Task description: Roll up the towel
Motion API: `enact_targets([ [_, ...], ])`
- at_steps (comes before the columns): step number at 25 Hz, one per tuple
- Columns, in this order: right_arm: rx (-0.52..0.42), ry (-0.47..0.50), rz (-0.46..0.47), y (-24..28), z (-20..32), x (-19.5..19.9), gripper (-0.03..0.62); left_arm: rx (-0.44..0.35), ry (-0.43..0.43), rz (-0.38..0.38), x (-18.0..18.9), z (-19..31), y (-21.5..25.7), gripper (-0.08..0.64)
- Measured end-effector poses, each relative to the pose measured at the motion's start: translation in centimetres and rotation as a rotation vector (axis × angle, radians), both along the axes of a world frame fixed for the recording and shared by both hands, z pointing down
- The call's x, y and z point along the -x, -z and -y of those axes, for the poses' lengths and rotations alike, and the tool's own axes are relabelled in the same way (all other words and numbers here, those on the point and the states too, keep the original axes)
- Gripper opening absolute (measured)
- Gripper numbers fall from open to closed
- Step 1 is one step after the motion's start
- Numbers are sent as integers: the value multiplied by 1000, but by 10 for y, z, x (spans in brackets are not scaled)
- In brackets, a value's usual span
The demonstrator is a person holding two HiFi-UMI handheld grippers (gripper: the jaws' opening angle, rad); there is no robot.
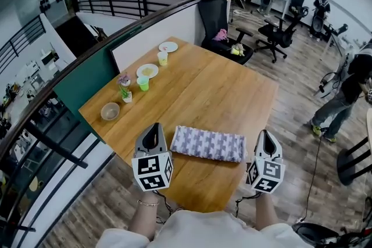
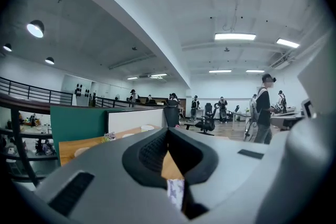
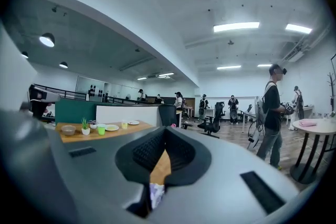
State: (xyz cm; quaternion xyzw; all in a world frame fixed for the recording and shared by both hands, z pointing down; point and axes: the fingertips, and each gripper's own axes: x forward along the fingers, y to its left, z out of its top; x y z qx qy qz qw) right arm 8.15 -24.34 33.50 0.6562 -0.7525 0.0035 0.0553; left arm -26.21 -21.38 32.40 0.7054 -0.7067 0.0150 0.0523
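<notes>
A purple-and-white patterned towel (image 1: 208,144) lies as a long, flat bundle near the front edge of the wooden table (image 1: 209,90). My left gripper (image 1: 153,132) hovers just off its left end, jaws shut and empty. My right gripper (image 1: 265,136) is held off its right end, beyond the table's edge, also shut with nothing in it. Both point level, away from me. In the left gripper view a sliver of the towel (image 2: 176,191) shows below the closed jaws of the left gripper (image 2: 168,131). The right gripper view shows the same towel (image 3: 156,194) under the right gripper (image 3: 165,131).
Along the table's far left edge stand a bowl (image 1: 110,111), a small potted plant (image 1: 125,90), a green cup (image 1: 143,83), two plates (image 1: 147,71) and a yellow cup (image 1: 163,58). A black office chair (image 1: 218,20) is behind the table. A railing runs on the left; people stand farther back.
</notes>
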Motion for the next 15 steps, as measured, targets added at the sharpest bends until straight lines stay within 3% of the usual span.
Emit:
enact_targets([
  [15, 32, 34, -18, -8, 11, -3, 0, 13, -23, 15, -14, 12, -8, 3],
])
